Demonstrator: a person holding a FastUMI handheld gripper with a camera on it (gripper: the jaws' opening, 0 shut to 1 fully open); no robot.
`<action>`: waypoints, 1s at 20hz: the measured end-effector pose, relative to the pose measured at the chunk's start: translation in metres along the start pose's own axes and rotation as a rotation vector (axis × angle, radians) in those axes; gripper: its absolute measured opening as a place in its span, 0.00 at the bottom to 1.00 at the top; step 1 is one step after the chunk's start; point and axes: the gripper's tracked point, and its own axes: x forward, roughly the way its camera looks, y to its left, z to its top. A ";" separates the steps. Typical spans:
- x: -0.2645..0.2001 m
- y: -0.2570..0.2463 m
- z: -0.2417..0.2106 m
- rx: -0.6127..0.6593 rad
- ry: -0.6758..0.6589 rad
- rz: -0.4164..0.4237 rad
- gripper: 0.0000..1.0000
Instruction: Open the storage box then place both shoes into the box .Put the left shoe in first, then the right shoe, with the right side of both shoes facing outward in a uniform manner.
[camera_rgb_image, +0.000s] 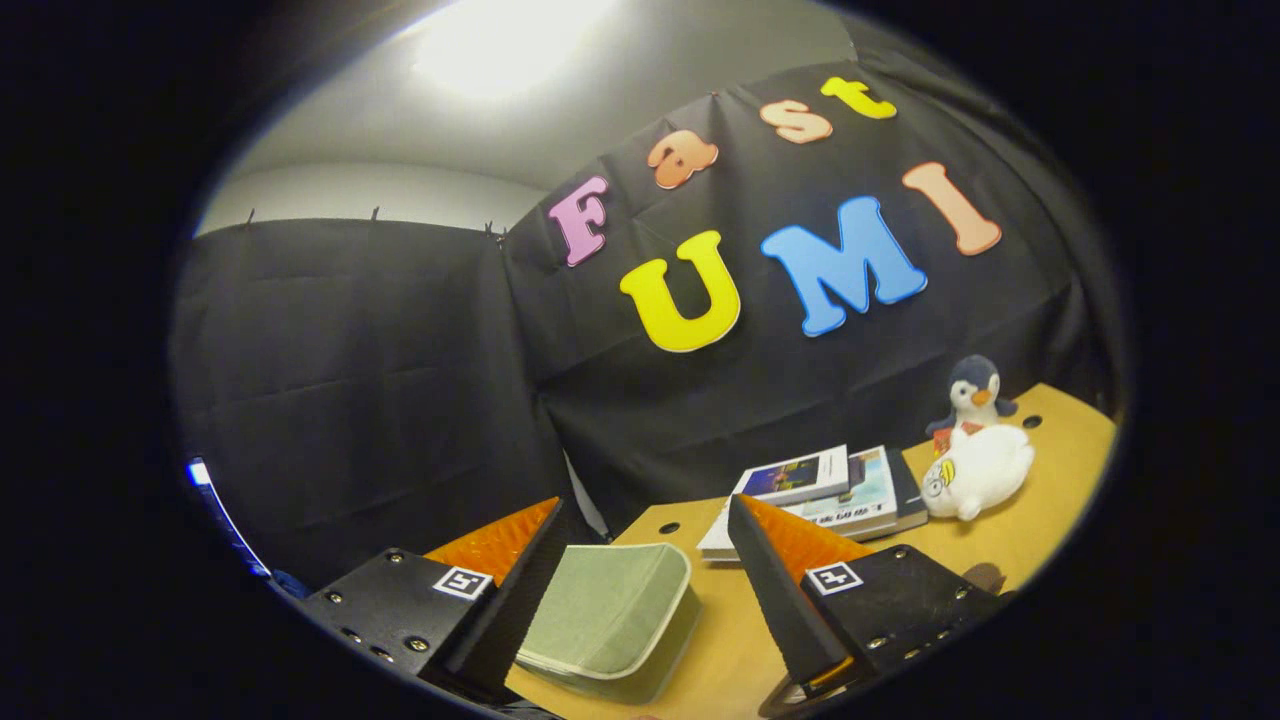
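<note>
My gripper (645, 530) is open, held above the wooden table (1060, 500), its two fingers spread wide with only air between the tips. Below and between the fingers lies a pale green fabric storage box (610, 615) with a white-piped edge, its lid down. The left finger (510, 560) overlaps the box's left edge in the view, but nothing shows it touching the box.
Beyond the right finger a stack of books (830, 490) lies on the table. Further right sit a white plush toy (980, 470) and a penguin plush (975, 395) near the black cloth wall. Two small round holes mark the tabletop.
</note>
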 end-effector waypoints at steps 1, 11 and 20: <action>0.001 0.001 -0.009 0.034 0.026 0.011 0.98; 0.016 0.006 -0.103 0.515 0.277 0.085 0.97; 0.028 -0.010 -0.169 0.951 0.413 0.100 0.96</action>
